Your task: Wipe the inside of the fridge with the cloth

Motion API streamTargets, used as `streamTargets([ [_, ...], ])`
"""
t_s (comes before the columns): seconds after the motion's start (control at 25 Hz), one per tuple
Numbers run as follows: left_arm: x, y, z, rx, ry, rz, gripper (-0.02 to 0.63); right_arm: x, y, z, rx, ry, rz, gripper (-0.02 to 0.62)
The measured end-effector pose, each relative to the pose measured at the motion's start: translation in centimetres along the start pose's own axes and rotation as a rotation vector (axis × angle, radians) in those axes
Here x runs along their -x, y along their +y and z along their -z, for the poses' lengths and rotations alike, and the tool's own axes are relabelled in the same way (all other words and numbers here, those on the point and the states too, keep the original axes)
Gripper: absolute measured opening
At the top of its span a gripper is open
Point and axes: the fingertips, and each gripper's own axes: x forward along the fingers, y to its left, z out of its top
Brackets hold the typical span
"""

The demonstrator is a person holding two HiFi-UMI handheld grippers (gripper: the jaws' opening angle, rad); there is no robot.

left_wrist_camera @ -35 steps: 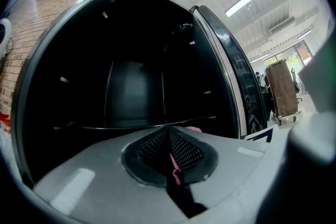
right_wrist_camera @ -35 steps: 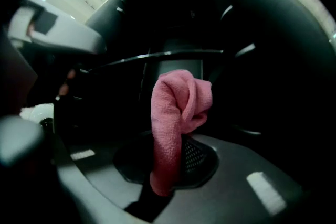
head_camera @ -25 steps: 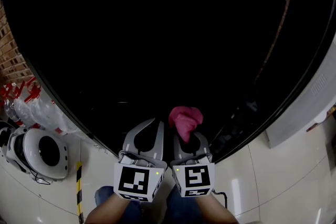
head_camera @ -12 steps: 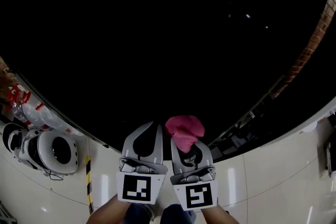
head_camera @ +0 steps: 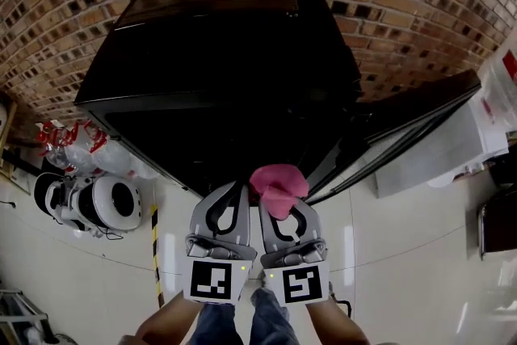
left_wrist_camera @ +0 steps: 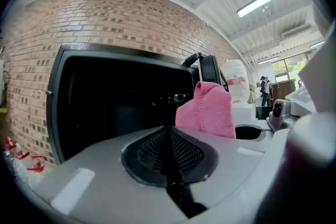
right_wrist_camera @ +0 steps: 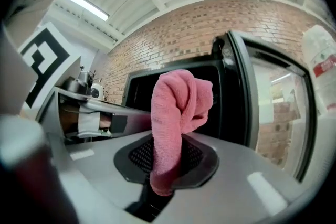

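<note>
While the boxy black fridge point(head_camera: 218, 77) stands open, the right gripper point(head_camera: 279, 210) clamps the crumpled pink terry cloth point(head_camera: 279, 182) just outside the fridge's mouth, the left gripper point(head_camera: 236, 191) pressed closed on nothing, so the interior wiping apparently is not yet under way.

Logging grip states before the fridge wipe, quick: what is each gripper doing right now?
Left gripper: shut, nothing between its tongs.
Right gripper: shut on the pink cloth.

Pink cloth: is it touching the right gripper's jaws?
Touching. In the right gripper view, the right gripper has its jaws shut on the lower end of the pink cloth; the rest stands above them.
</note>
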Motion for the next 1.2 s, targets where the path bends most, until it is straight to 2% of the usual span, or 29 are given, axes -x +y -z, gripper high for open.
streamTargets([
  [0.16, 2.5, -2.0, -4.4, 0.029, -0.021, -0.005, 0.015, 2.0, -0.3, -5.4, -0.004, -0.026, 0.004, 0.057],
  [0.24, 3.6, -2.5, -5.7, 0.043, -0.028, -0.013, 0.015, 2.7, -0.7, -7.1, -0.006, -0.034, 0.009, 0.058],
  [0.36, 4.4, -3.3, -6.7, 0.056, -0.018, 0.021, 0.015, 3.3, -1.3, -8.9, 0.008, -0.026, 0.02, 0.058],
  [0.44, 4.5, -4.0, -7.4, 0.073, -0.017, 0.058, 0.015, 3.8, -1.9, -9.6, 0.031, -0.009, 0.033, 0.057],
  [0.56, 5.0, -5.2, -9.4, 0.091, -0.058, 0.106, 0.015, 4.7, -3.1, -11.0, 0.019, -0.009, 0.076, 0.057],
  [0.76, 5.4, -7.3, -11.7, 0.119, -0.08, 0.143, 0.015, 5.9, -5.7, -12.6, 0.056, -0.014, 0.107, 0.058],
  [0.92, 4.7, -8.5, -12.5, 0.127, -0.088, 0.139, 0.015, 6.2, -7.6, -13.1, 0.077, -0.024, 0.097, 0.057],
  [1.2, 2.3, -12.2, -12.2, 0.132, -0.085, 0.077, 0.015, 7.5, -12.3, -12.9, 0.098, -0.041, 0.039, 0.057],
])
